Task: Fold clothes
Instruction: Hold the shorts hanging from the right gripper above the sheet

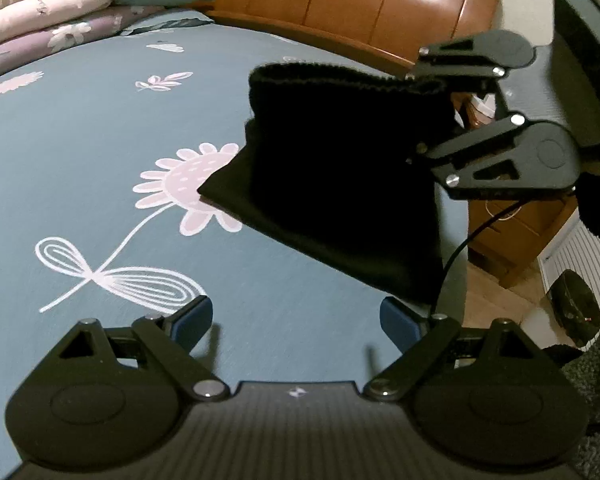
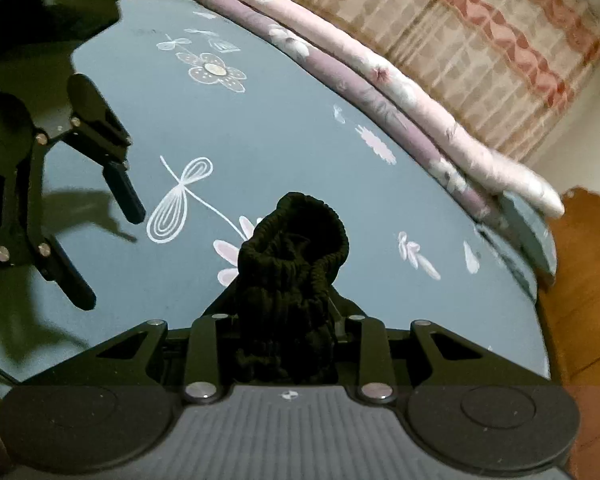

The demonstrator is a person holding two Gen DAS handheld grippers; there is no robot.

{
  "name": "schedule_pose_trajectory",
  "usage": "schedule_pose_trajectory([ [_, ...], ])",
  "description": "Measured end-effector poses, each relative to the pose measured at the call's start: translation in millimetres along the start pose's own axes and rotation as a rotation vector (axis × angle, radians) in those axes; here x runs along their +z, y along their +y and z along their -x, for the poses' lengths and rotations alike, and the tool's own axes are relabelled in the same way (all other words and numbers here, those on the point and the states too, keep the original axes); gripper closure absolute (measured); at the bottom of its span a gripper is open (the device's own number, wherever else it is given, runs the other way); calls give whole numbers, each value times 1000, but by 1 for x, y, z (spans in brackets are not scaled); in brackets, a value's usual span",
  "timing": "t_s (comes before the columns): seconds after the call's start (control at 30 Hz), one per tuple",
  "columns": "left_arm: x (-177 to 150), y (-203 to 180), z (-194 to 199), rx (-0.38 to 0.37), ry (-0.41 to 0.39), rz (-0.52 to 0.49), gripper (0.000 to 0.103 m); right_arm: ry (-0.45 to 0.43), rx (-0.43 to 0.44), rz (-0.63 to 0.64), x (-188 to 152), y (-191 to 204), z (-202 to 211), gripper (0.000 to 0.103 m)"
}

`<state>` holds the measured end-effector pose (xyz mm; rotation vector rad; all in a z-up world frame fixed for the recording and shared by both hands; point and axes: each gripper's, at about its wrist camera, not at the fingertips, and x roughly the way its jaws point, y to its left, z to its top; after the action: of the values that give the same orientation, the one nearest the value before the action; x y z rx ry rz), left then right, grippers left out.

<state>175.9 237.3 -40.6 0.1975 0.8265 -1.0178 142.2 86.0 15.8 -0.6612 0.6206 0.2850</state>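
Observation:
A black garment with a ribbed elastic band (image 1: 340,184) hangs over the blue flowered bedsheet (image 1: 100,152), its lower edge trailing on the sheet. My right gripper (image 1: 414,116) comes in from the right in the left wrist view and is shut on the garment's bunched band. In the right wrist view the same black garment (image 2: 292,280) is pinched between the right gripper (image 2: 286,320) fingers. My left gripper (image 1: 296,320) stands open with nothing between its blue pads, low over the sheet. It shows as the left gripper (image 2: 112,256) at the left of the right wrist view.
Folded pink and purple quilts (image 2: 400,92) lie along the far side of the bed. A wooden headboard (image 1: 360,4) and a wooden nightstand (image 1: 520,232) stand past the bed's edge. A patterned curtain (image 2: 480,40) hangs behind the quilts.

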Motion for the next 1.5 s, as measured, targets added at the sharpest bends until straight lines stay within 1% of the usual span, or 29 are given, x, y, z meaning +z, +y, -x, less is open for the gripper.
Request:
schedule_pose_trajectory([
  [0.13,-2,3,1,2,-6,8,13,-17,-17,-79,2,-29,15,68],
  [0.2,-2,4,2,3,-12,11,13,-28,-46,-116,4,-50,27,68],
  [0.3,-2,5,3,-4,-28,10,13,-49,-113,-163,9,-83,45,68],
  [0.43,-2,8,3,-6,-36,16,13,-64,-210,-161,16,-110,58,68],
  [0.53,-2,10,3,-5,-36,17,13,-72,-234,-148,19,-116,60,68],
  [0.67,-2,13,3,-6,-38,23,13,-76,-214,-142,22,-112,56,68],
  [0.83,-3,15,3,-12,-39,24,13,-43,-158,-81,20,-79,41,67],
  [1.1,-7,16,2,-14,-33,33,12,70,-45,130,8,-1,-3,67],
  [1.17,-8,17,3,-14,-35,37,13,98,-42,193,2,16,-14,67],
  [1.23,-9,17,3,-14,-37,40,13,118,-27,222,-4,28,-22,67],
  [1.4,-12,19,1,-14,-33,46,12,127,-12,199,-6,30,-25,67],
  [1.5,-13,19,1,-12,-32,48,12,119,-7,113,-1,6,-18,67],
])
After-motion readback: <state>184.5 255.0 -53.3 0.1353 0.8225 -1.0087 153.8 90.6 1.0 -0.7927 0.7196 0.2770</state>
